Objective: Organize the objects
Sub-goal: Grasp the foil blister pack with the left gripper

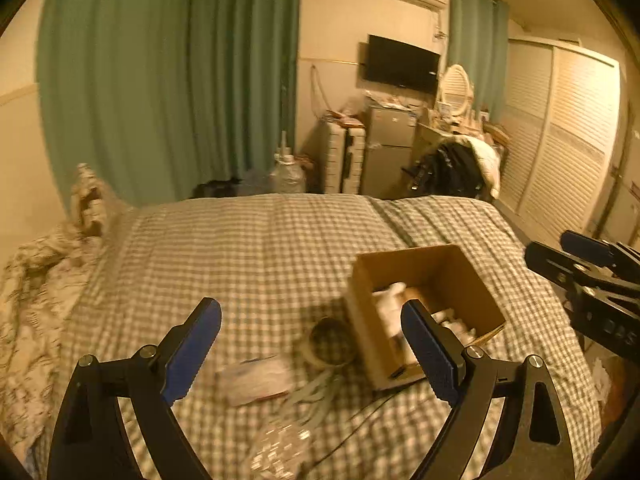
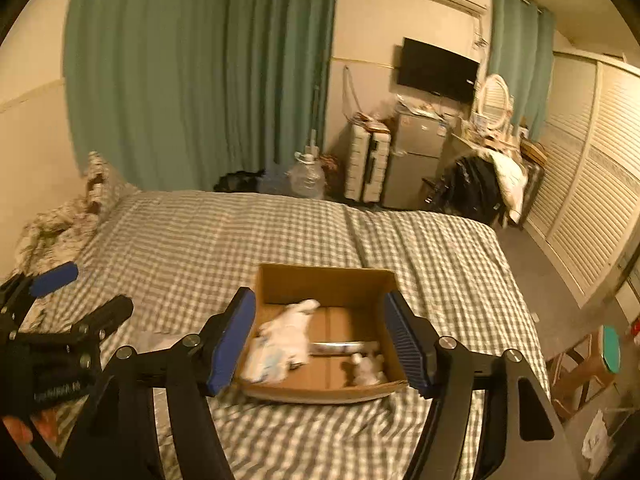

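An open cardboard box (image 2: 328, 280) stands on the checked bed (image 2: 240, 240). Inside lie a white cloth (image 2: 290, 326), a silvery tube (image 2: 340, 347) and a small white item (image 2: 366, 368). My right gripper (image 2: 320, 340) is open and empty, hovering over the box's near edge. The box also shows in the left wrist view (image 1: 448, 276). My left gripper (image 1: 312, 352) is open and empty above loose items left of the box: a tape roll (image 1: 332, 340), a white packet (image 1: 256, 378), pale straps (image 1: 316, 396) and a shiny foil pack (image 1: 280, 448).
A crumpled patterned quilt (image 1: 36, 280) lies at the bed's left. Beyond the bed are green curtains (image 1: 160, 80), a water jug (image 1: 286, 174), a suitcase (image 1: 344, 160), a small fridge (image 1: 390, 148) and a chair with clothes (image 1: 460, 168). Louvred wardrobe doors (image 1: 560, 140) stand right.
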`<state>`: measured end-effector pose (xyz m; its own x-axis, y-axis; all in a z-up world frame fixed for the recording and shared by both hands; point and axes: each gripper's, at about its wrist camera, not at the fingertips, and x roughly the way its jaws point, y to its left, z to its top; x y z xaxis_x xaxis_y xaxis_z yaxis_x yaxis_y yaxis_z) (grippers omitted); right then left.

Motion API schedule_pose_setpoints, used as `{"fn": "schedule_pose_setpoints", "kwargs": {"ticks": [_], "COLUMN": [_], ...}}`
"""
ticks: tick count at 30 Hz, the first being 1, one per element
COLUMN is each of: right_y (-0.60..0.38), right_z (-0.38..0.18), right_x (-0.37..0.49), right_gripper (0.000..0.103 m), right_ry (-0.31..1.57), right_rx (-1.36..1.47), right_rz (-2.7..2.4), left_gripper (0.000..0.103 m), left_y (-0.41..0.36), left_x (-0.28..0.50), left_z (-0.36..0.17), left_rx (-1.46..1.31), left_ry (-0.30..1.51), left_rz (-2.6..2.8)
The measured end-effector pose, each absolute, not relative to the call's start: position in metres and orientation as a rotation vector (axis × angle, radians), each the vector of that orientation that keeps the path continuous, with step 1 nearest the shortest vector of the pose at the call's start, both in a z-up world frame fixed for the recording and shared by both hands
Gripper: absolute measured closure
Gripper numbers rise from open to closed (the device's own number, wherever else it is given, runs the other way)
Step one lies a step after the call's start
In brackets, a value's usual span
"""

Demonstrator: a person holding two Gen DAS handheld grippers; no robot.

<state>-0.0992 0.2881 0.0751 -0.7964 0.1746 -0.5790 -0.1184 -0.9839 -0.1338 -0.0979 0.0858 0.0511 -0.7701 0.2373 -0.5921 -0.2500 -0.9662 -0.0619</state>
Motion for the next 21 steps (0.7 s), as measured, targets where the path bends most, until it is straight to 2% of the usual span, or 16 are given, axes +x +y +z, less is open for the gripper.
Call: {"fn": "schedule_pose_setpoints", "kwargs": {"ticks": [8, 14, 21], "right_y": [0.234, 0.217, 0.206], "right_z": [0.033, -0.035, -0.107], "right_x": [-0.078, -0.084, -0.108], "right_gripper": [0.036, 0.036, 0.036], "right_ry": [-0.174, -0.166, -0.147], "right_rx": [-1.008, -1.158, -1.376], "right_rz": [2.866, 2.814, 2.730], "left_gripper": [0.009, 0.009, 0.009], "left_y": [0.029, 0.010, 0.018], "left_x": [-0.068, -0.071, -0.086], "left_z": [0.016, -0.051, -0.128], "left_rx": [-0.982, -1.147, -1.349], "left_ry": [0.026, -0.055, -0.057], "left_rz": [2.807, 2.779, 2.679]}}
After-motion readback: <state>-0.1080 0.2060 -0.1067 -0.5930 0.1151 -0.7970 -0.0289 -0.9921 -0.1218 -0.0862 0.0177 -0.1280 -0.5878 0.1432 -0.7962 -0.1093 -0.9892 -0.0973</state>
